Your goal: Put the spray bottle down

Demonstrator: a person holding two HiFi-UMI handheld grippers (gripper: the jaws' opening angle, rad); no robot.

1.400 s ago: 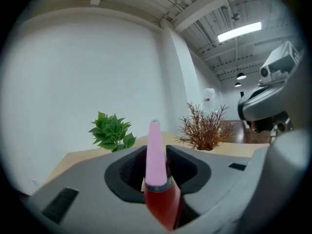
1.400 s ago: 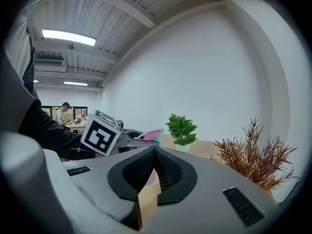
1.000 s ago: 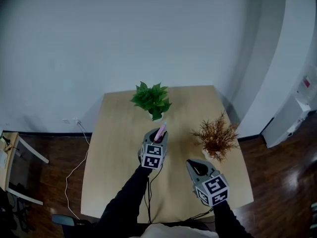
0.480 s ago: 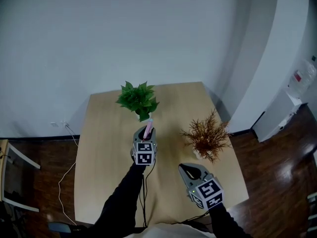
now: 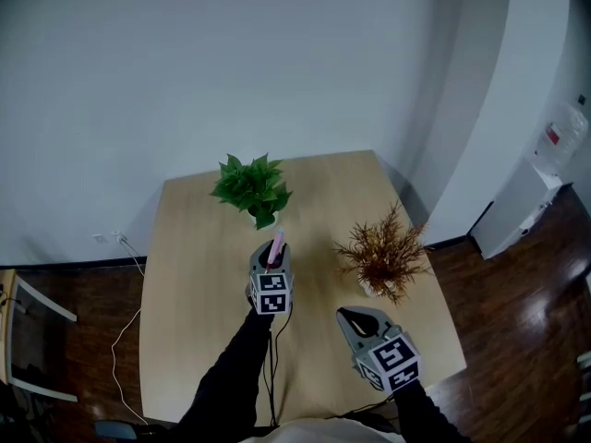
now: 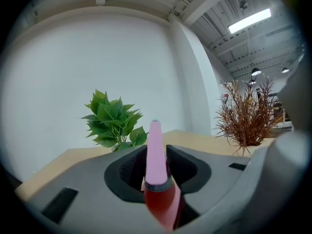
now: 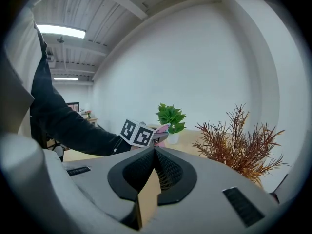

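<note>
Spray bottle point(image 6: 156, 152), pink tapered top over a red body: we find it standing upright between the jaws of the left gripper point(image 5: 271, 258), which sit part-way closed and clamp its sides; it hangs over the middle of the wooden table point(image 5: 194, 247), just on the near side of the green potted plant point(image 5: 251, 188); whether its base touches the tabletop we cannot tell. Right gripper point(image 7: 154, 151): jaws drawn together at the tips with nothing between them, held over the table's near right part, apart from the bottle and near the dried brown plant point(image 5: 383, 252). We also note a white cable point(image 5: 123, 326) on the dark floor at left
</note>
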